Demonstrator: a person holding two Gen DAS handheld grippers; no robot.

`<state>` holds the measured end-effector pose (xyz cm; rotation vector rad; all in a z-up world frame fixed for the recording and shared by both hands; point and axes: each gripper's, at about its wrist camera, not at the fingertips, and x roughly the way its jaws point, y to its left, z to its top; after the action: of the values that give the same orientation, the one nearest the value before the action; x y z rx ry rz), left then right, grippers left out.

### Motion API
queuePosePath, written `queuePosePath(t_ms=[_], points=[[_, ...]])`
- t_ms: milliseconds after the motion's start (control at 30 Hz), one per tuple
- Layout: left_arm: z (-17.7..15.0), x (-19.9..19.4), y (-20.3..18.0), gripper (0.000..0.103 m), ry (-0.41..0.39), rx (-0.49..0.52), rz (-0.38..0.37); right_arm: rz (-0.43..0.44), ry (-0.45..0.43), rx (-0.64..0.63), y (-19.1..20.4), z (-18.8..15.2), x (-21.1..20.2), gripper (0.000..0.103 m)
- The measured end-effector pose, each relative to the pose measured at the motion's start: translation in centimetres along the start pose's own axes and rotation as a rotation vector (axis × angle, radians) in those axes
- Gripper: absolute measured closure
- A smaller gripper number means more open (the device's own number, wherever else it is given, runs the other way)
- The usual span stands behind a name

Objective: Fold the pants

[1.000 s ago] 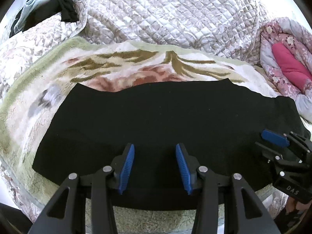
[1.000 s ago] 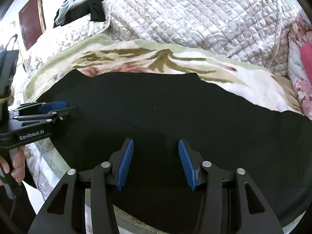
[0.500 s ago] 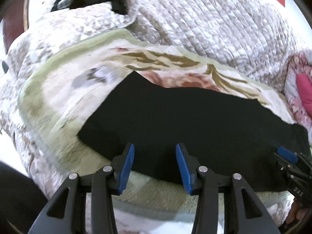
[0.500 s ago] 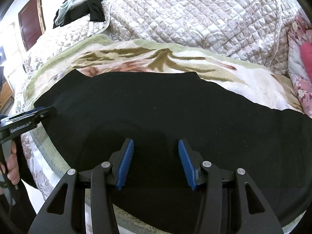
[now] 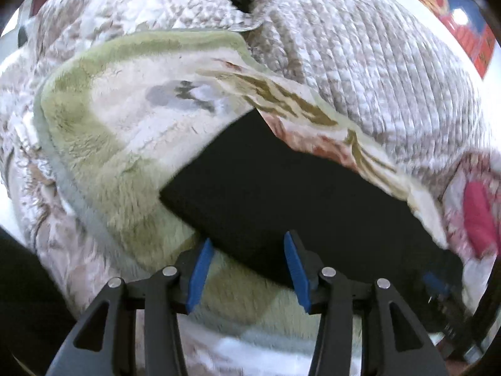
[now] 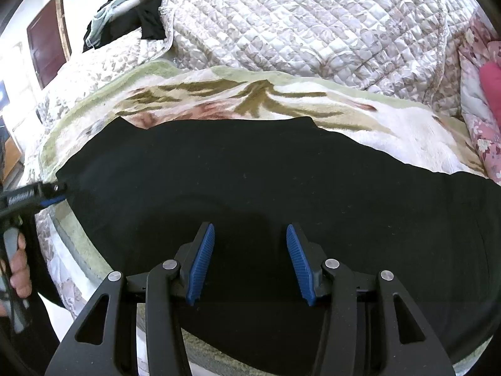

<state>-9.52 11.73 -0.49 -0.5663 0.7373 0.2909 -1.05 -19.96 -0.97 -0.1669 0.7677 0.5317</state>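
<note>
The left gripper is sliding, jaws open like the right gripper's, toward the end of the black pants to grab it.

This is a bedroom in someone's home. A bed takes up nearly everything, spread with a plush floral blanket edged in green, and a grey-white quilted bedspread is heaped up behind it. A pink flowered comforter is bunched at one end. Loose clothes lie piled at the far corner, near a dark wooden door. A red poster hangs on the white wall.
</note>
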Motion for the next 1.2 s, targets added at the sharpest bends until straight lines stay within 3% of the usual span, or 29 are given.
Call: queuePosePath(t_ms=[200,300,367,433,567,800,1000,1133,1200], points=[[1.2,1.3,-0.4,0.055,-0.01,0.004,0.018,0.007,-0.028,0.021,-0.2,0.2,-0.7,0.054],[1.7,1.9,-0.9,0.084,-0.005,0.035,0.075,0.007,-0.048,0.029,-0.4,0.4,-1.2,0.054],[2.0,2.0,-1.2,0.095,0.013,0.053,0.09,0.009,-0.059,0.04,-0.7,0.6,-1.6,0.054],[2.4,1.6,-2.0,0.095,0.013,0.076,0.082,0.011,-0.071,0.058,-1.1,0.7,-2.0,0.054],[3.4,0.1,-4.5,0.095,-0.017,0.149,0.011,0.005,-0.098,0.11,-2.3,0.8,-2.9,0.054],[3.3,-1.1,-13.8,0.095,-0.002,0.359,-0.216,-0.014,-0.141,0.269,-5.8,1.1,-4.4,0.054],[-1.2,0.9,-21.4,0.095,0.136,0.521,-0.407,-0.07,-0.189,0.425,-10.0,0.7,-6.4,0.054],[-5.5,3.5,-23.0,0.095,0.285,0.591,-0.451,-0.065,-0.166,0.518,-12.0,0.0,-6.4,0.054],[-7.1,4.4,-23.0,0.095,0.332,0.617,-0.434,-0.058,-0.153,0.529,-12.1,-0.2,-6.2,0.054]])
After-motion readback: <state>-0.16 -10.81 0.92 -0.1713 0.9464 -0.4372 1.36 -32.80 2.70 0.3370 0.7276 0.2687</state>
